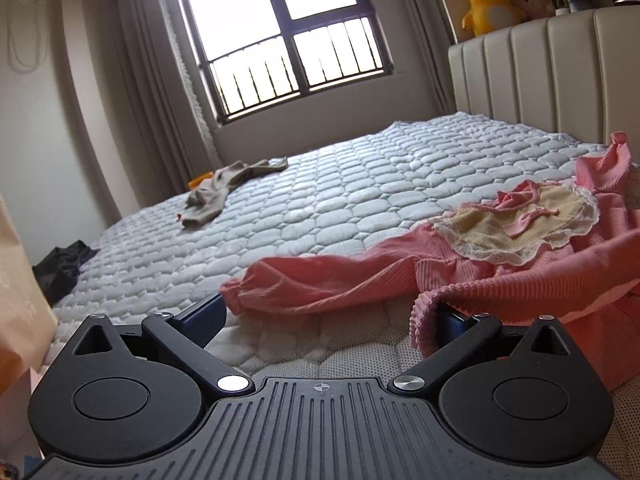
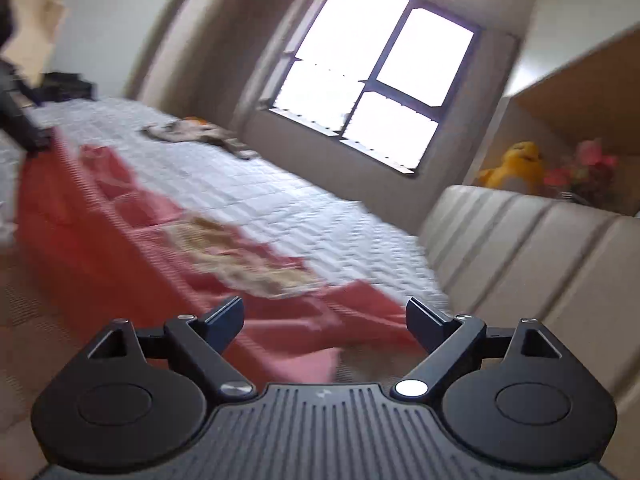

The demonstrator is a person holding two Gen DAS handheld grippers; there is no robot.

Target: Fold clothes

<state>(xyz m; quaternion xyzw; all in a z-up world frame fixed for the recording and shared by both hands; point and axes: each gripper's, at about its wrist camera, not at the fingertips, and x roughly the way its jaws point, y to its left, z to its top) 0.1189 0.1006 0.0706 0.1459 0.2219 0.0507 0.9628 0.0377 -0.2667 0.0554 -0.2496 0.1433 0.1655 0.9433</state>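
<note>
A pink knit garment [image 1: 340, 280] with a cream lace-edged collar [image 1: 516, 224] lies spread on the quilted mattress [image 1: 320, 184]. My left gripper [image 1: 332, 316] is open wide near the bed's front edge; the garment's ribbed hem [image 1: 424, 320] drapes over its right finger, and the left finger sits beside a sleeve cuff. In the blurred right wrist view my right gripper [image 2: 324, 320] is open and empty, low over the same pink garment [image 2: 120, 232], near the headboard side. The left gripper [image 2: 24, 128] shows at the far left edge of that view.
A beige garment [image 1: 224, 188] lies crumpled at the far side of the mattress, also in the right wrist view [image 2: 192, 132]. A padded cream headboard [image 1: 560, 80] stands at right with a yellow plush toy [image 1: 488, 0] above. A dark cloth [image 1: 60, 272] lies at the left.
</note>
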